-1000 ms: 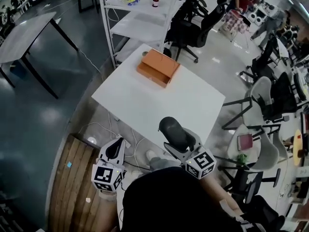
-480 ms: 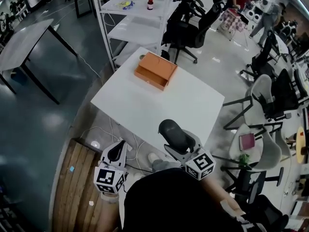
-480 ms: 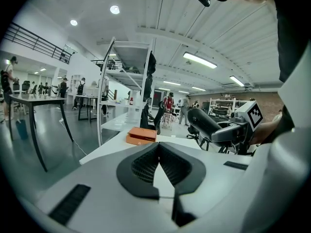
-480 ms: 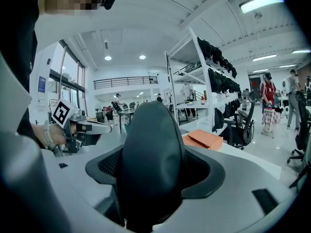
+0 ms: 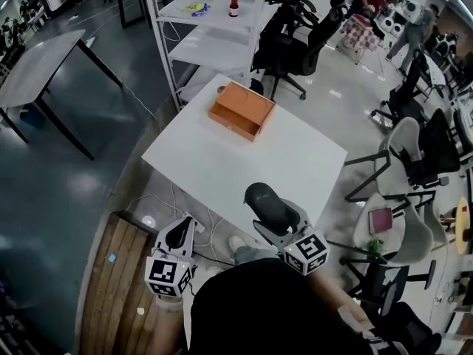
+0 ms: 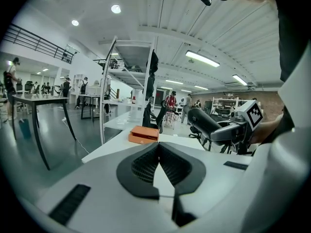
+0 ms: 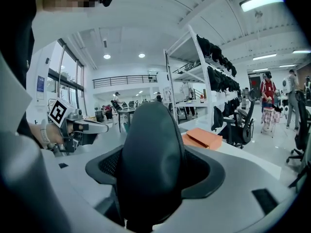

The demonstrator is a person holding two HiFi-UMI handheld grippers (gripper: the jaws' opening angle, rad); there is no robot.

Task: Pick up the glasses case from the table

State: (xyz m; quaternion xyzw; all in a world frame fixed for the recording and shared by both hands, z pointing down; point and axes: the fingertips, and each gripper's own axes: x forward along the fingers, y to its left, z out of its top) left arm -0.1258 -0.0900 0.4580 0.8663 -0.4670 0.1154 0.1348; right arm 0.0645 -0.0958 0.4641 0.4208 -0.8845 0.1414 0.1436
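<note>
The glasses case [image 5: 264, 200] is a dark, rounded oval. My right gripper [image 5: 270, 214] is shut on it and holds it above the near edge of the white table [image 5: 222, 165]. In the right gripper view the case [image 7: 150, 159] fills the middle, clamped between the two jaws. The left gripper view shows the case [image 6: 204, 121] off to the right, clear of the tabletop. My left gripper [image 5: 177, 232] hangs to the left, short of the table's near edge, with its jaws together on nothing [image 6: 158, 148].
An orange box [image 5: 242, 108] with a shallow drawer sits at the table's far side. White shelving [image 5: 214, 21] stands behind the table, and office chairs [image 5: 295, 43] stand behind and to the right. White cables [image 5: 185, 213] and a wooden pallet [image 5: 118, 272] lie on the floor near me.
Only the head view has shifted slightly. Both grippers stay where they were, the right one still holding the case.
</note>
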